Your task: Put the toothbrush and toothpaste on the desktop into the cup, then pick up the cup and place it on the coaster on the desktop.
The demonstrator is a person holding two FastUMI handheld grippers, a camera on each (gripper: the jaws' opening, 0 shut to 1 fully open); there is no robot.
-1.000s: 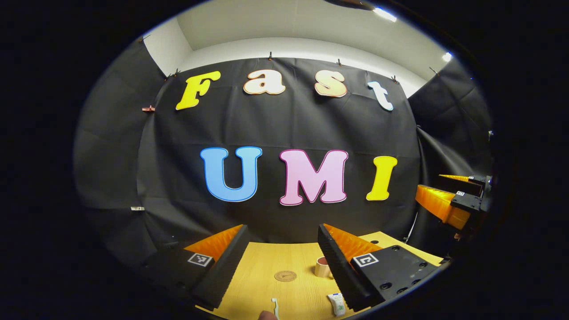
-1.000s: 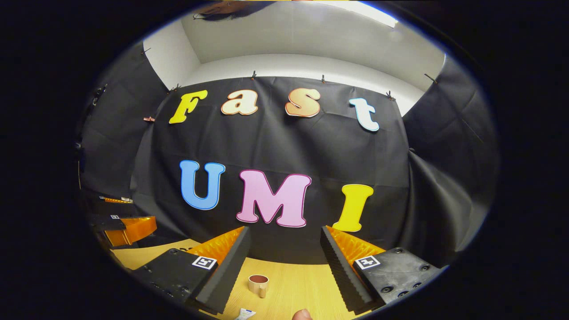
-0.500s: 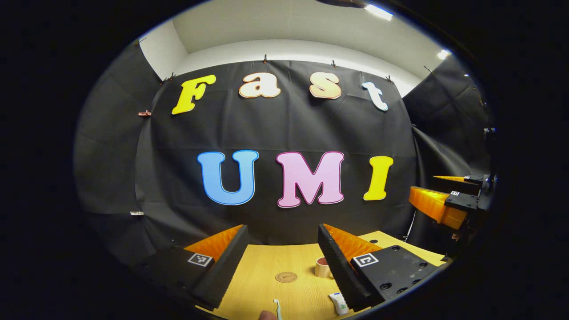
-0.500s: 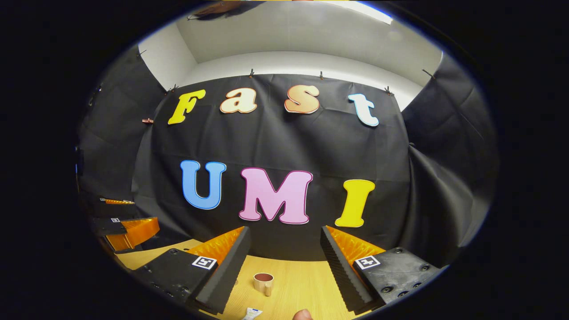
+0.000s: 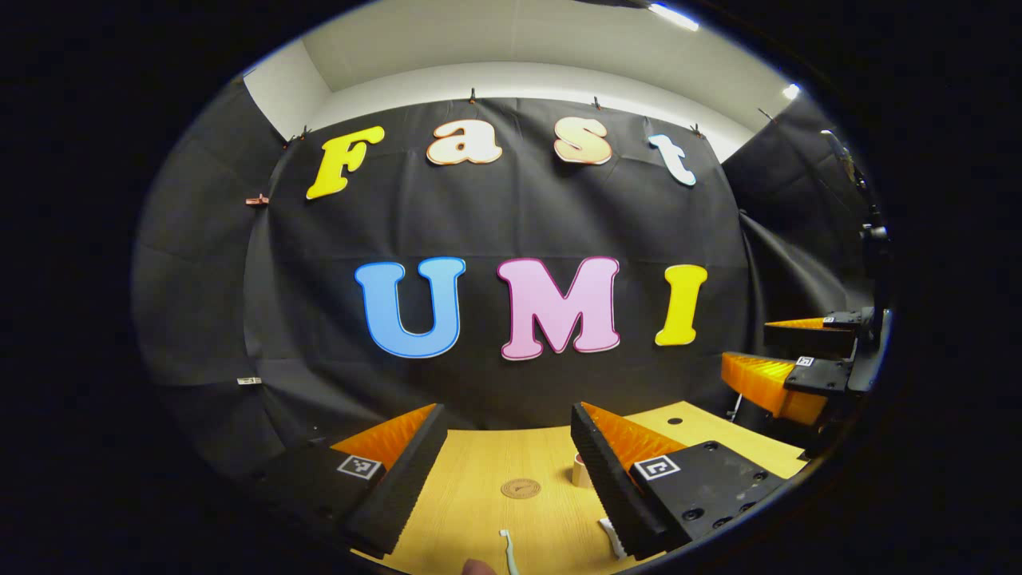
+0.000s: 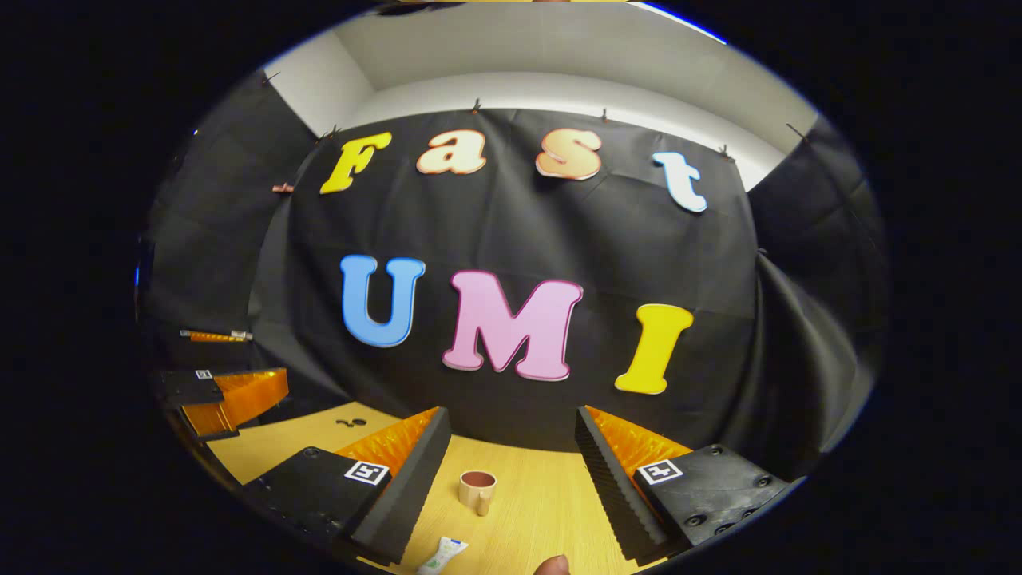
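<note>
While you hold both tools spread and empty above the bench (image 5: 479, 471), the toothbrush (image 5: 507, 551) lies before your left tool (image 5: 505, 447), near the coaster (image 5: 520, 488); cup (image 6: 477, 489) and toothpaste (image 6: 441, 555) sit between your right tool's (image 6: 511, 451) fingers

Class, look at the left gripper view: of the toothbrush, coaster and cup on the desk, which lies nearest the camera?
The toothbrush, lying at the near edge; the round coaster and the cup sit farther back.
</note>
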